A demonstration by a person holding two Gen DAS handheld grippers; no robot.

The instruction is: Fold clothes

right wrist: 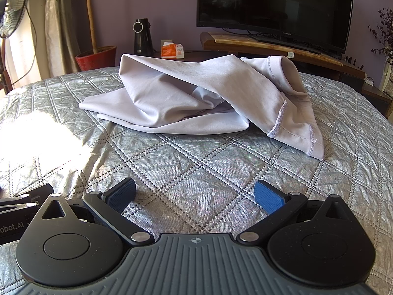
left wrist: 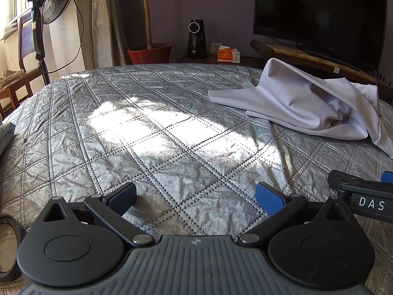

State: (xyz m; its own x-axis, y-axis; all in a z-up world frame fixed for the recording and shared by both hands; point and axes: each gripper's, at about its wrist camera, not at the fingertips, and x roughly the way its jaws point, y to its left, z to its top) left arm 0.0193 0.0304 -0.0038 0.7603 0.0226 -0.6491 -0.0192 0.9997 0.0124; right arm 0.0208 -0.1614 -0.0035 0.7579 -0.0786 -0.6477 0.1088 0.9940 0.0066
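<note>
Grippers lay low over a silver-grey quilted bedspread (right wrist: 196, 162): left gripper (left wrist: 196, 198) and right gripper (right wrist: 195, 196), each with blue-padded fingers spread wide apart, empty. Crumpled pale lilac stretch-fabric garment (right wrist: 196, 98) sat heaped on the bedspread, far of the right gripper, far right of the left. Black flat-screen television (right wrist: 275, 5) stood beyond.
</note>
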